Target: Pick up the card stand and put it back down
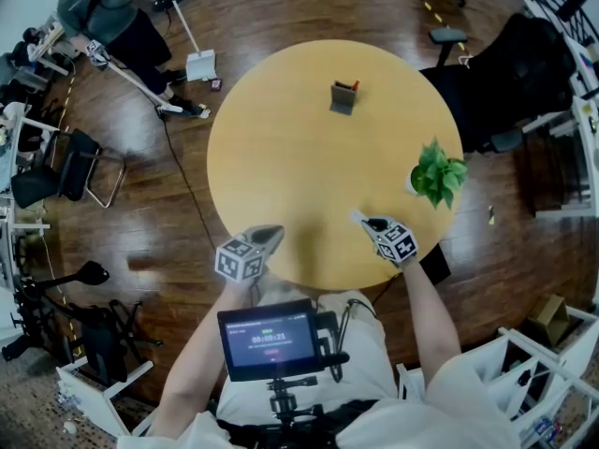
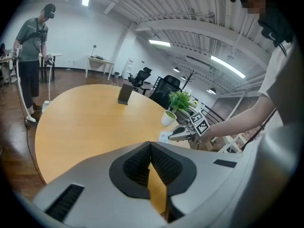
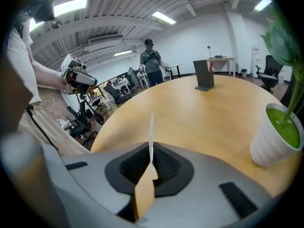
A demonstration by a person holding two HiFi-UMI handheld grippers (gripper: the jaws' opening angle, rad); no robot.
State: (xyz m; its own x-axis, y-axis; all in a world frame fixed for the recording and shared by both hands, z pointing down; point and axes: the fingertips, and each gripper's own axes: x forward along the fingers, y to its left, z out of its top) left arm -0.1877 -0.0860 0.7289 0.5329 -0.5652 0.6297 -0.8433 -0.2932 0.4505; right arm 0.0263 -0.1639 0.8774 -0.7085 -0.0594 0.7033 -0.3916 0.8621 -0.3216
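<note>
The card stand (image 1: 343, 97) is a small dark grey holder with something red in it, upright on the far part of the round wooden table (image 1: 281, 148). It also shows in the left gripper view (image 2: 125, 94) and the right gripper view (image 3: 205, 76). My right gripper (image 1: 360, 218) hovers over the near right of the table, far from the stand, shut on a thin white card (image 3: 151, 127) seen edge-on. My left gripper (image 1: 271, 235) is at the near edge, its jaws (image 2: 150, 147) shut with nothing between them.
A potted green plant (image 1: 437, 173) in a white pot (image 3: 278, 137) stands on the table's right, close to my right gripper. A person with a mop (image 1: 103, 17) is at the far left. Black chairs (image 1: 524, 73) stand beyond the right edge.
</note>
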